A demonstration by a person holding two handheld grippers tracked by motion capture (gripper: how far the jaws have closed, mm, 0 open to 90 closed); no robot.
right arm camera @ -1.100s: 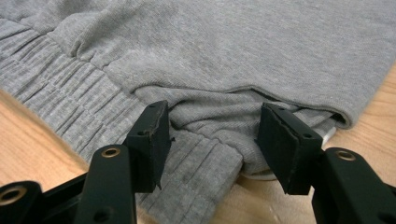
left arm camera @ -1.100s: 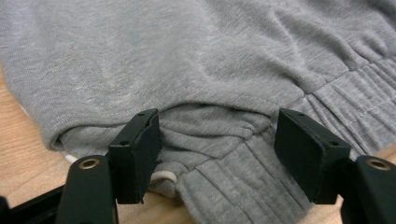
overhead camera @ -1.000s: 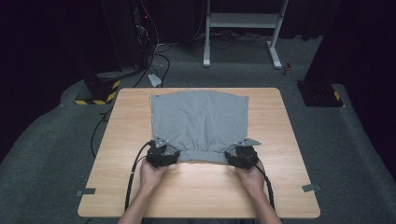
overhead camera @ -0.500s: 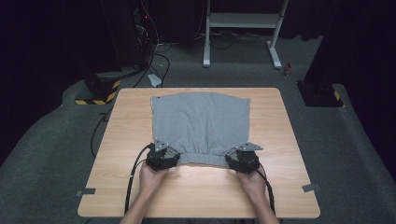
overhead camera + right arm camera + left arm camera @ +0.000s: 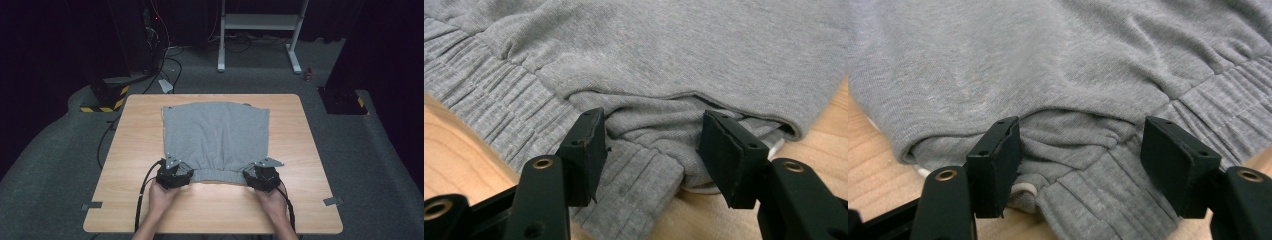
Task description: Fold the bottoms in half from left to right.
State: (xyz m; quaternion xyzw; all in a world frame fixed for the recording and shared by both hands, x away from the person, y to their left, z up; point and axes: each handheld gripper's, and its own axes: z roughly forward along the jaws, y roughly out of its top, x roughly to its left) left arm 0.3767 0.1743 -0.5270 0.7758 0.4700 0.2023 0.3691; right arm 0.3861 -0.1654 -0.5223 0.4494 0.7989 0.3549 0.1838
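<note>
A grey sweat garment (image 5: pixel 215 132) lies folded flat on the wooden table (image 5: pixel 310 165), its ribbed band (image 5: pixel 217 175) at the near edge. My left gripper (image 5: pixel 175 172) sits at the band's near left corner. In the left gripper view it is open (image 5: pixel 1080 150), its jaws straddling bunched fabric (image 5: pixel 1068 135), with a white cord end (image 5: pixel 1023 189) by one jaw. My right gripper (image 5: pixel 260 176) is at the near right corner, also open (image 5: pixel 651 142). Its jaws stand either side of the folded corner (image 5: pixel 659 125) without pinching it.
Bare table shows left, right and in front of the garment. A white frame stand (image 5: pixel 260 22) and cables (image 5: pixel 165 60) are on the dark floor beyond the far edge. Tape tabs (image 5: pixel 332 201) mark the near corners.
Both grippers have slid slightly toward the near edge of the table at the garment's band. The garment lies much as before.
</note>
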